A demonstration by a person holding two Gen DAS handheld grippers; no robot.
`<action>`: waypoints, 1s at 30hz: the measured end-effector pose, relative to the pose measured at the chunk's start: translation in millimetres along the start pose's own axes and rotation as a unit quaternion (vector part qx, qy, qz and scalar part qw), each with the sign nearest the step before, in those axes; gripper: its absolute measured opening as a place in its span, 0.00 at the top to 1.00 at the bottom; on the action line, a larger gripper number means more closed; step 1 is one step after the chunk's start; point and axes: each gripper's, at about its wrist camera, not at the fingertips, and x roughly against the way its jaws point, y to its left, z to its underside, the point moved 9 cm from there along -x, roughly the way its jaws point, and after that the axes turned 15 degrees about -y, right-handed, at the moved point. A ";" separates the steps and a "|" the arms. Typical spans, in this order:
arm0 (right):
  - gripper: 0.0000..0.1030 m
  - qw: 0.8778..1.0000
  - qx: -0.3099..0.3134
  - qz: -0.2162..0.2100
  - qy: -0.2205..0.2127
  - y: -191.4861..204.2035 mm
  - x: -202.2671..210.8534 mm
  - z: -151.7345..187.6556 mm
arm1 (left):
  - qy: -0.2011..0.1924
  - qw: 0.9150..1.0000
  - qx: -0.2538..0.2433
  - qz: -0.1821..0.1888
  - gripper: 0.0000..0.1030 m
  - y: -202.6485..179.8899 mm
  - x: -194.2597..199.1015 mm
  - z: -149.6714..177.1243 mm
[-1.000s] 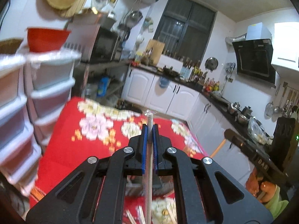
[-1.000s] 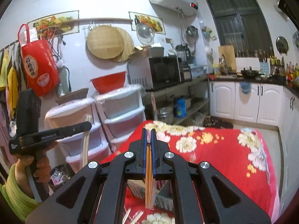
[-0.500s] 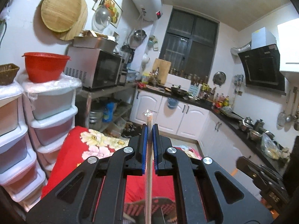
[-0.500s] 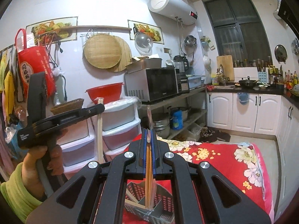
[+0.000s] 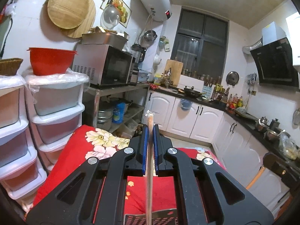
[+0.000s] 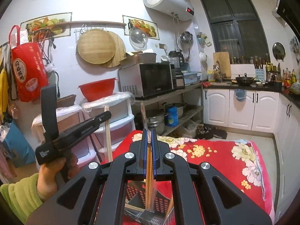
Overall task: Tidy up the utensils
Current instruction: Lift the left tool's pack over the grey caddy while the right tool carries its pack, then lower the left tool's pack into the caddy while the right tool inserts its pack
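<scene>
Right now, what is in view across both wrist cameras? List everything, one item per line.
Wrapped chopsticks: one pack, clear sleeve, upright in left gripper.
Wooden chopsticks: one pair, tan, upright in right gripper.
Utensil caddy: one, perforated metal, on the table below both grippers.
Table: one, red floral cloth.
Drawer towers: two, white, left of table.
Basin: one, red, on a tower.
Microwave: one, silver, on shelf.
Water heater: one, white, on wall.
Left gripper: black, shut.
Right gripper: black, shut.
Hand: one, green sleeve.
</scene>
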 end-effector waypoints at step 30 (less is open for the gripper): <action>0.96 0.997 -0.028 0.020 0.065 -23.9 -11.0 76.3 | 0.020 0.999 0.026 0.002 0.97 18.6 -1.7 50.8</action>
